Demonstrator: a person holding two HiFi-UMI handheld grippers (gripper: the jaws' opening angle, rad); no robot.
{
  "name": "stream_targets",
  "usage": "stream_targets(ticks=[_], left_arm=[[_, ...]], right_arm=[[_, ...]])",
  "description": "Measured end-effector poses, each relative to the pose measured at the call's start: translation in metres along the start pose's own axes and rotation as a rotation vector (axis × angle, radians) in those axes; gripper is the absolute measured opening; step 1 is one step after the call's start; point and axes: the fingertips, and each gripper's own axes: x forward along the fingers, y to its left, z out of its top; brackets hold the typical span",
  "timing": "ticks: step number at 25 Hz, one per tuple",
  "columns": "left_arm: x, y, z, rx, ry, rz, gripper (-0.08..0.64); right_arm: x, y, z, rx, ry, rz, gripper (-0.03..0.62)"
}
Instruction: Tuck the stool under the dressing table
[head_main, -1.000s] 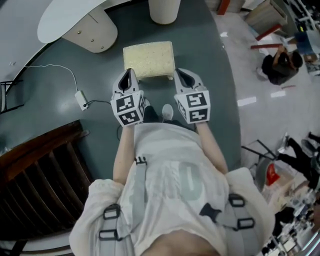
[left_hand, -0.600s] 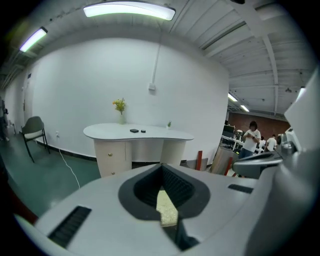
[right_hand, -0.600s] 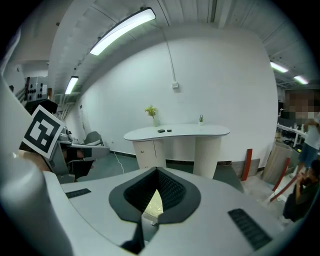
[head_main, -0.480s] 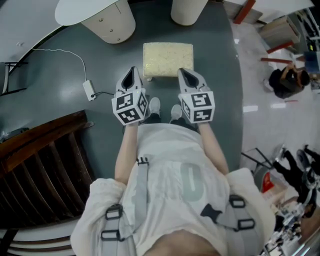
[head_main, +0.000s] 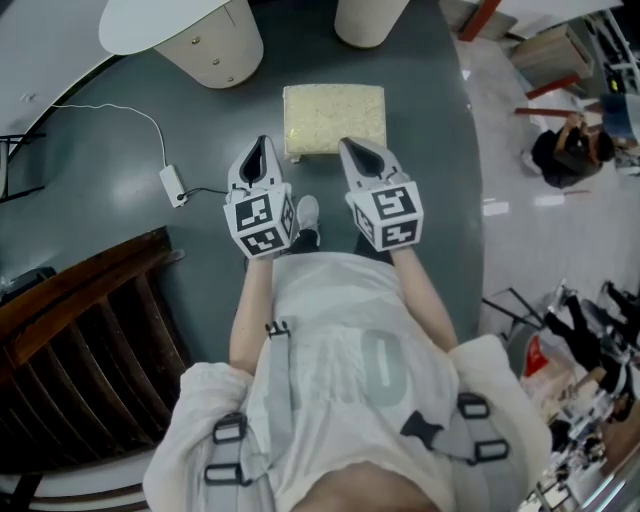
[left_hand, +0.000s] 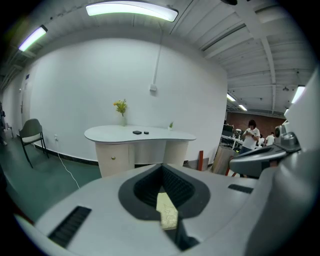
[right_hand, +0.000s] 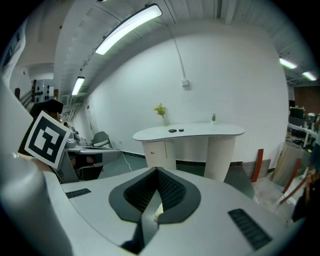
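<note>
Left gripper (head_main: 262, 142), right gripper (head_main: 347, 145), jaws closed on nothing — stool (head_main: 333, 117) just ahead, dressing table (head_main: 150, 27) cut off

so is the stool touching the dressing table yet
Apart. The head view shows bare floor between the stool and the dressing table.

I'm losing the dressing table (head_main: 160, 25) past the head view's top edge, and the stool (head_main: 333, 118) is hiding its legs under its cushion. The left gripper (left_hand: 161, 167) is covering all but a sliver of stool in its own view, and two dark tabletop items (left_hand: 140, 132) are showing too small to name.
</note>
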Motion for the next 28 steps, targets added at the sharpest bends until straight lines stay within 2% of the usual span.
stream_targets(ticks=[3, 9, 14, 17, 25, 28], left_arm=[[0.004, -0.005, 0.003, 0.022, 0.002, 0.041, 0.003], [-0.001, -0.03, -0.003, -0.008, -0.018, 0.084, 0.003], [-0.002, -0.059, -0.001, -0.024, -0.029, 0.068, 0.003], [0.0, -0.071, 0.002, -0.009, -0.04, 0.069, 0.004], [0.008, -0.07, 0.012, -0.02, -0.064, 0.077, 0.005], [0.012, -0.074, 0.018, -0.027, -0.07, 0.048, 0.006]], right_arm=[[-0.004, -0.019, -0.008, 0.021, 0.014, 0.015, 0.003], [-0.023, -0.055, -0.028, -0.02, 0.046, 0.018, 0.003], [-0.038, -0.08, -0.031, -0.021, 0.038, 0.015, 0.003], [-0.045, -0.096, -0.032, -0.021, 0.028, 0.003, 0.003], [-0.051, -0.115, -0.025, -0.023, -0.006, -0.018, 0.003], [-0.049, -0.118, -0.021, -0.013, -0.003, 0.005, 0.018]])
